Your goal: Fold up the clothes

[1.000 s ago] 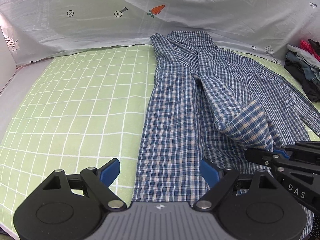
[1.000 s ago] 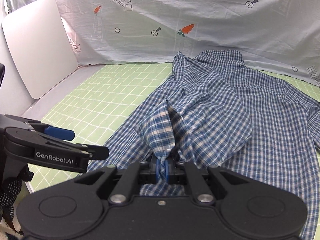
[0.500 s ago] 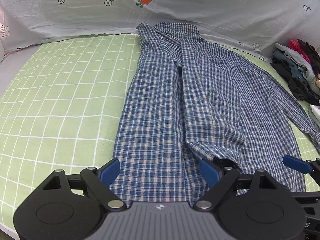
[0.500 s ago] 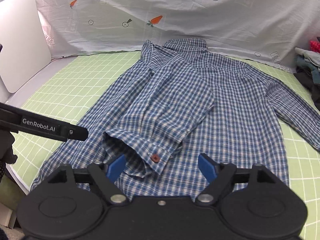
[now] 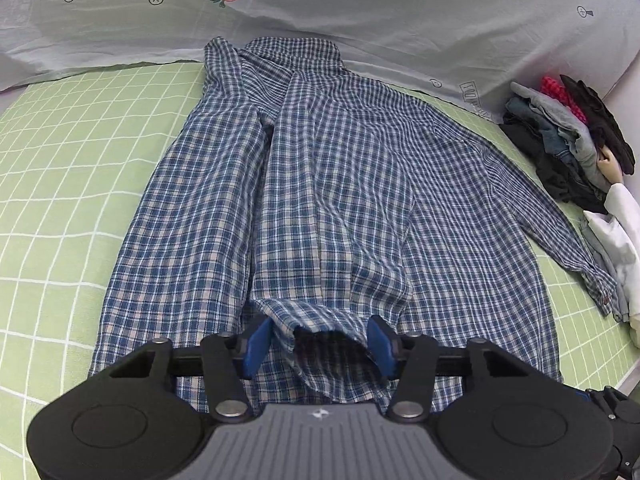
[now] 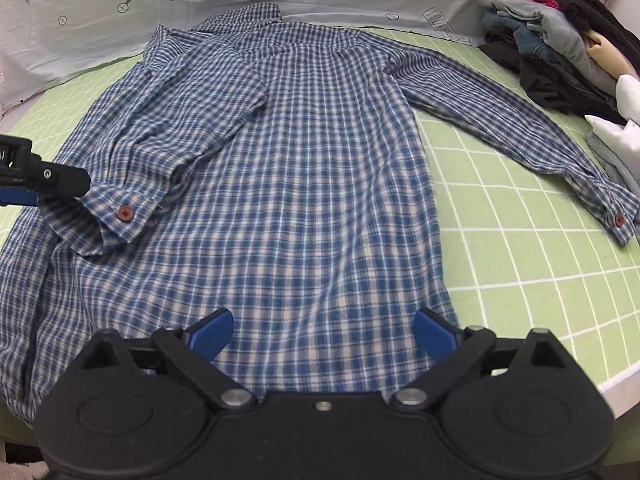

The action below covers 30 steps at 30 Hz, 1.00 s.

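Observation:
A blue plaid shirt [image 5: 320, 180] [image 6: 320, 160] lies spread on the green checked bedsheet [image 5: 60, 160], collar at the far end. Its left sleeve is folded down over the body, and that sleeve's cuff [image 5: 316, 316] [image 6: 120, 216] with a red button sits bunched between the blue pads of my left gripper [image 5: 318, 340], whose jaws are closing on it. My right gripper [image 6: 322, 334] hovers over the shirt's hem, its jaws opening wide with nothing gripped. The other sleeve [image 6: 520, 132] stretches out to the right, ending at its cuff [image 6: 616, 220].
A pile of dark and grey clothes [image 5: 568, 140] [image 6: 552, 40] sits at the right edge, with a white garment [image 5: 624, 232] beside it. A pale patterned sheet [image 5: 320, 8] hangs behind the bed. The bed's near edge [image 6: 616, 384] runs just right of my right gripper.
My right gripper let go of the sleeve cuff, opened and moved right to the hem. The sleeve dropped flat onto the shirt. My left gripper moved over to the cuff and closed around it.

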Each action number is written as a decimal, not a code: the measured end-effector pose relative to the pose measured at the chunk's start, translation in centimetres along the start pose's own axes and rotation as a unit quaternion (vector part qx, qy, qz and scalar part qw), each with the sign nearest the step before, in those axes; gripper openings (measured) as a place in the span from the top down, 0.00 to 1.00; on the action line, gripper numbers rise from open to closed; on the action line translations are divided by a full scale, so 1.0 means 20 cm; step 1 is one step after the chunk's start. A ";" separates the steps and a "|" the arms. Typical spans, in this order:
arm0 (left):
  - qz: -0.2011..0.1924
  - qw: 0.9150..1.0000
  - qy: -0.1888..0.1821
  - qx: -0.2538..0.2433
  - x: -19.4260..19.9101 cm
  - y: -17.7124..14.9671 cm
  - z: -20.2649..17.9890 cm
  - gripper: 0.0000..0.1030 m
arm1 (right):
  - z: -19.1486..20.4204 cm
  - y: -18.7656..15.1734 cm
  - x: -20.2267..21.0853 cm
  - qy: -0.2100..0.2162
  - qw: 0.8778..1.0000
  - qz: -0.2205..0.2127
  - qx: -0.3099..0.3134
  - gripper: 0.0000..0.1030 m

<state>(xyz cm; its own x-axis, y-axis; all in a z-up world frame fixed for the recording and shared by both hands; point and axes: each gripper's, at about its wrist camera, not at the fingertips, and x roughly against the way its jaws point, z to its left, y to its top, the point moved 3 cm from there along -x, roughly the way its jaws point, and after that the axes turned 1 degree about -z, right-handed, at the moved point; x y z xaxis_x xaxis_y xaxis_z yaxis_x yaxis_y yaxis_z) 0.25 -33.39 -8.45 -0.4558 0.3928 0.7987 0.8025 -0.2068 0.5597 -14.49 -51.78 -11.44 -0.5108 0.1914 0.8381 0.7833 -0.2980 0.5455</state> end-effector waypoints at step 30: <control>-0.032 0.977 0.045 0.208 0.38 -0.36 0.35 0.98 | 0.00 0.02 -0.06 0.016 0.999 -0.030 0.021 0.00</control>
<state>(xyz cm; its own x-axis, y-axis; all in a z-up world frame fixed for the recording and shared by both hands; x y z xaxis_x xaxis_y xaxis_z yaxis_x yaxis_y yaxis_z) -6.20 -22.60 -8.00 -0.5278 0.3097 0.7909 0.8493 0.2050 0.4865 -13.60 -52.09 -12.20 -0.5676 0.1784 0.8038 0.7648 -0.2472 0.5949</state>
